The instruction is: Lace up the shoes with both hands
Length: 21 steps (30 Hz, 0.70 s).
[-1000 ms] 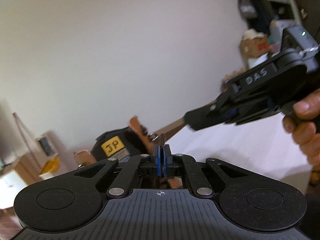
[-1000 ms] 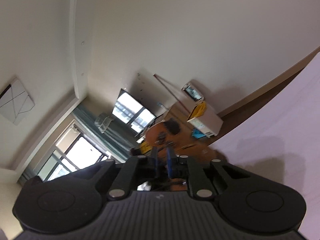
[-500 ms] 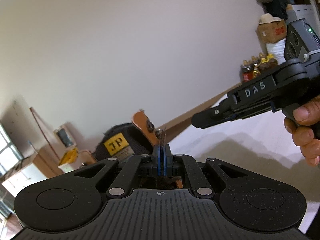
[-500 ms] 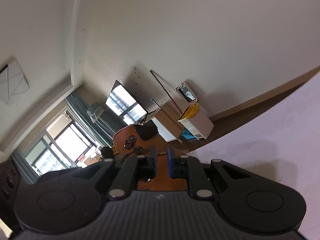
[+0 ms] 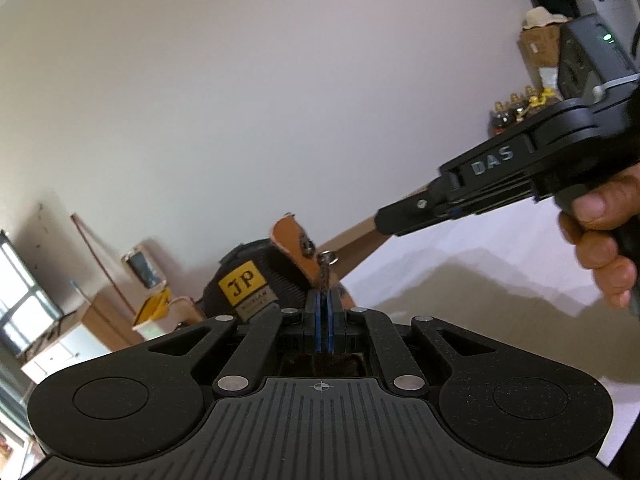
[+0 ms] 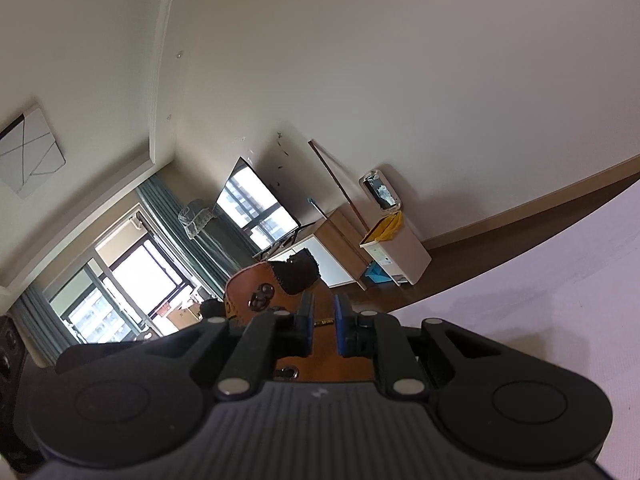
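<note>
Left gripper [image 5: 323, 312]: blue pads pressed together on the dark braided shoelace [image 5: 323, 278], which runs up from the pads toward 12 o'clock to a metal lace hook [image 5: 329, 257] on the tan leather eyelet flap [image 5: 290, 240] of the boot [image 5: 248, 276]. The lace looks taut between pads and hook.

Right gripper [image 6: 322, 320]: pads apart with a clear gap, nothing between them. The boot's brown leather upper [image 6: 256, 288] sits just beyond and below the fingertips, lace hardware at about 10 o'clock. In the left wrist view the right gripper reaches in from 3 o'clock, held by the person's right hand [image 5: 600, 248], its tip near the flap but apart from it.

The boot stands on a white-covered table [image 5: 460, 264]; the black tongue carries a yellow "JP" label [image 5: 242, 282].

Handling, judged: the lace is light, limp and thin, likely to slip from smooth pads unless pinched squarely; best taken close to the hook, where slack is short. The leather flap appears stiff enough to resist a pull, and the boot is heavy enough to stay put under gentle tension. The hooks are small, so the lace needs steering from a tight grip.
</note>
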### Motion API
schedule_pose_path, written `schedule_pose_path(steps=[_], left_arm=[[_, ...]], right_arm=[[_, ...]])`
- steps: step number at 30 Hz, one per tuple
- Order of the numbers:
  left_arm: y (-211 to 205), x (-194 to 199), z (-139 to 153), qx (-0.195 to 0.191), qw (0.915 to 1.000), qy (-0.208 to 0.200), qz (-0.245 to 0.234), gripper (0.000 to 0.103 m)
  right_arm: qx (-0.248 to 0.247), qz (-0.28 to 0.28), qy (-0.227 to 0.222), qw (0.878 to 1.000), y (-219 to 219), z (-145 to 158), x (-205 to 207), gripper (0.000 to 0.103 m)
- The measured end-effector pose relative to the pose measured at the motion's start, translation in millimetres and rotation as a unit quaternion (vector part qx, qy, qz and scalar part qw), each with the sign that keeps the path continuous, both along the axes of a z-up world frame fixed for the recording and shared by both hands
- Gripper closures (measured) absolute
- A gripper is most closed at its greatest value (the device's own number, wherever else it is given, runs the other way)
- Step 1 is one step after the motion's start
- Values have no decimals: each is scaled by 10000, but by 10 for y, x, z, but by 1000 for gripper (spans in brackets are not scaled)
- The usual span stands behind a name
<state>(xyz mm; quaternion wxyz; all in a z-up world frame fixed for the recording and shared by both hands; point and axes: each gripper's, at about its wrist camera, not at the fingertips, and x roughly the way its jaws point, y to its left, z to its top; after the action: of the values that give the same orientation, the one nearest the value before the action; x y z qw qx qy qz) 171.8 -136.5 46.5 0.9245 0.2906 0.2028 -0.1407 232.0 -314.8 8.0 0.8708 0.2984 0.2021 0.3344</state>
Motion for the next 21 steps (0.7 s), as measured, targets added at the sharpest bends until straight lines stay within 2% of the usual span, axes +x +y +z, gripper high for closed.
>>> schedule_pose_path(steps=[12,17,20,21], left_arm=[[-100,151,-19,57,10000,9,-39,100],[-149,135,-31,289,9996,55,-37,100],[-158,114,-41,354,9993,97,-54,100],[-156,121,-39,345,9994,92,-36,100]], right_arm=[[-127,136,-60,9998,-40,-11,14,89],[119,370,87,9992,-77,-62,129,89],[221,387,145,9989,-102,-85,190,77],[241,400,151,9988,-104,-90,203,77]])
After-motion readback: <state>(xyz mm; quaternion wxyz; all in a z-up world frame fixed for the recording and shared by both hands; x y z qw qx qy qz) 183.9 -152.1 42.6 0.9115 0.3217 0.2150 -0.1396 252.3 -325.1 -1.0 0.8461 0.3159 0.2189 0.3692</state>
